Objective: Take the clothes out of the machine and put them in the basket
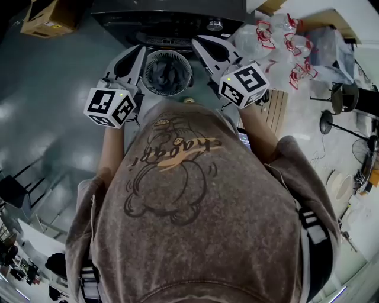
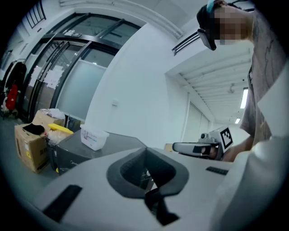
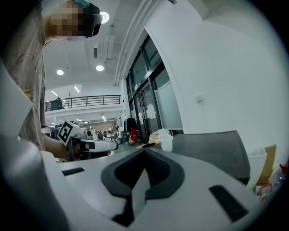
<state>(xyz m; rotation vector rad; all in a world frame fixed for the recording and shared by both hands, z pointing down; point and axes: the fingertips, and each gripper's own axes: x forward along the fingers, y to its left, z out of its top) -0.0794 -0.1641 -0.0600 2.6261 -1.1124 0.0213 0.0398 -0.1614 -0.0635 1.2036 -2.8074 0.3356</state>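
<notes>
In the head view a round basket (image 1: 169,72) with dark cloth inside stands on the floor in front of the dark grey machine (image 1: 172,23). My left gripper (image 1: 136,53) hangs over the basket's left rim, and my right gripper (image 1: 201,42) over its right rim. Both point about level toward the machine. In the left gripper view the left gripper (image 2: 146,152) has its jaws together with nothing between them, and the machine's top (image 2: 86,146) lies beyond. In the right gripper view the right gripper (image 3: 144,152) is likewise shut and empty. The machine's opening is hidden.
A white plastic tub (image 2: 93,137) sits on the machine's top. A cardboard box (image 1: 47,18) stands at the far left, and plastic bags with red print (image 1: 284,35) lie at the right. Further right stands a black stool (image 1: 343,97).
</notes>
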